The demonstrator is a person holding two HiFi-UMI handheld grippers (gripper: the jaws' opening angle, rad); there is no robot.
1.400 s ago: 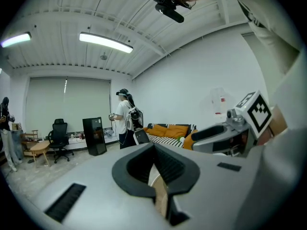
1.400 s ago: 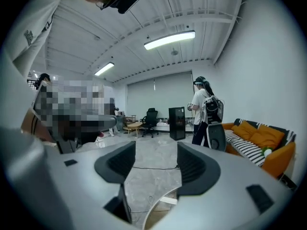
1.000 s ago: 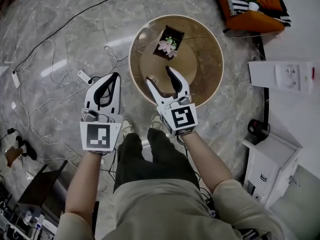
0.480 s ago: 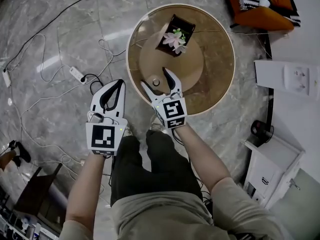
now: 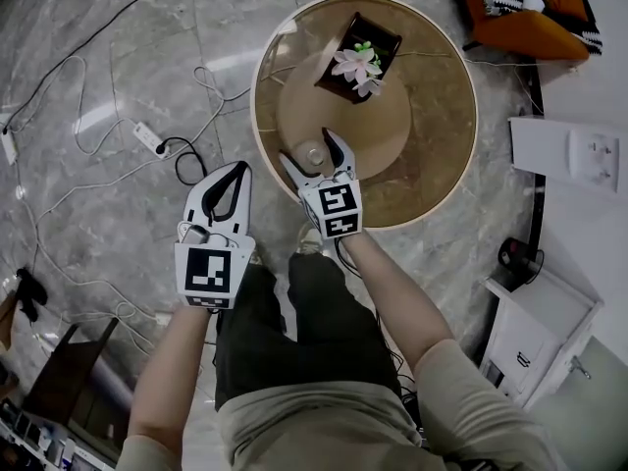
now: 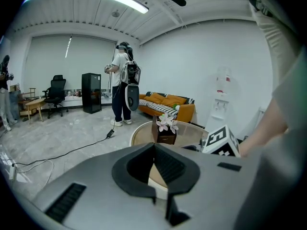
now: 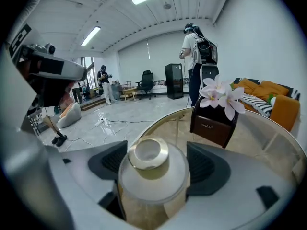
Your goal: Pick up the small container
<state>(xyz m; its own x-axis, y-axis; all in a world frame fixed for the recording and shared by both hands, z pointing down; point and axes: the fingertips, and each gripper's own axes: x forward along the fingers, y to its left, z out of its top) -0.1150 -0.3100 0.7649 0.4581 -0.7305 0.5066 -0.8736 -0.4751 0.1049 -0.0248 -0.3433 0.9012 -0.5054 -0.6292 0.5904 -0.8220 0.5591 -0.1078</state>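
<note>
The small container (image 5: 314, 154), a frosted white jar with a gold-rimmed neck (image 7: 152, 169), stands on the round glass-topped table (image 5: 432, 194) near its front edge. My right gripper (image 5: 305, 146) reaches over that edge with one jaw on each side of the jar (image 7: 156, 163). Its jaws are opening and stand wide, with the jar between them on the table. My left gripper (image 5: 239, 167) hangs over the floor left of the table, shut on nothing (image 6: 154, 146).
A dark box with pink flowers (image 5: 361, 52) stands on the table beyond the jar (image 7: 213, 121). Cables and a power strip (image 5: 152, 137) lie on the marble floor at left. An orange sofa (image 5: 530, 18) and white cabinets (image 5: 535, 332) are at right. A person (image 6: 122, 83) stands far off.
My right gripper has moved forward over the table edge until its jaws stand on both sides of the jar, and they have spread wider. The left gripper has barely moved.
</note>
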